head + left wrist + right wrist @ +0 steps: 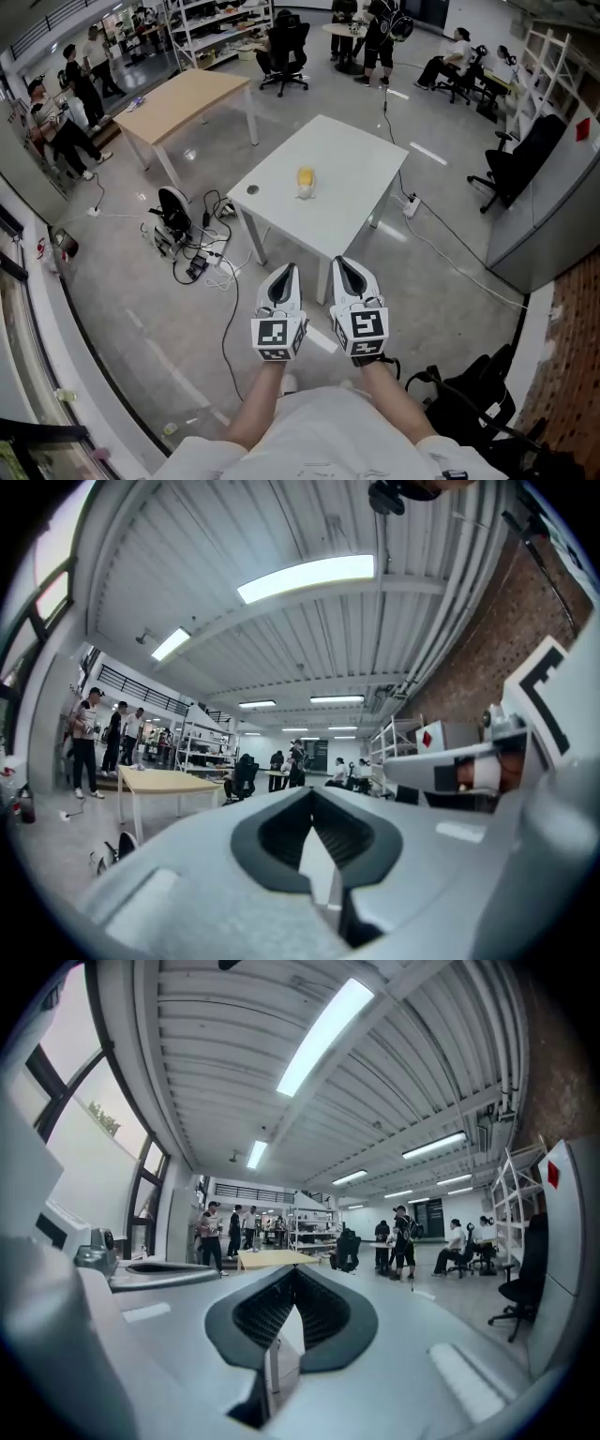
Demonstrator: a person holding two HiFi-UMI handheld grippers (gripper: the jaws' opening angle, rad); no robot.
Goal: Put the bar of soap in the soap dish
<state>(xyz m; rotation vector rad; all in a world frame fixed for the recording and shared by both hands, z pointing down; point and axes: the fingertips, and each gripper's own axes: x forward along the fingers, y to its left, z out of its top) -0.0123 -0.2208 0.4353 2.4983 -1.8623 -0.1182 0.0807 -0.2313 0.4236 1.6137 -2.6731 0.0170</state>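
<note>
Now left gripper (287, 272) and right gripper (343, 266) side by side, pointing level toward table (349, 192) (jaws closed, nothing held).

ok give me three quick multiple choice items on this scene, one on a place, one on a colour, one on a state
1. Where is the soap? A on the white table; B on the wooden table; C on the floor.
2. Its colour? A green; B yellow; C blue.
3. How are the left tool and right tool? A both shut, empty; B both wide open; C one holds the soap.
Key: 1 A, it lies near the table's middle. 2 B, it shows yellow in the head view. 3 A, each has its jaws together with nothing between.
</note>
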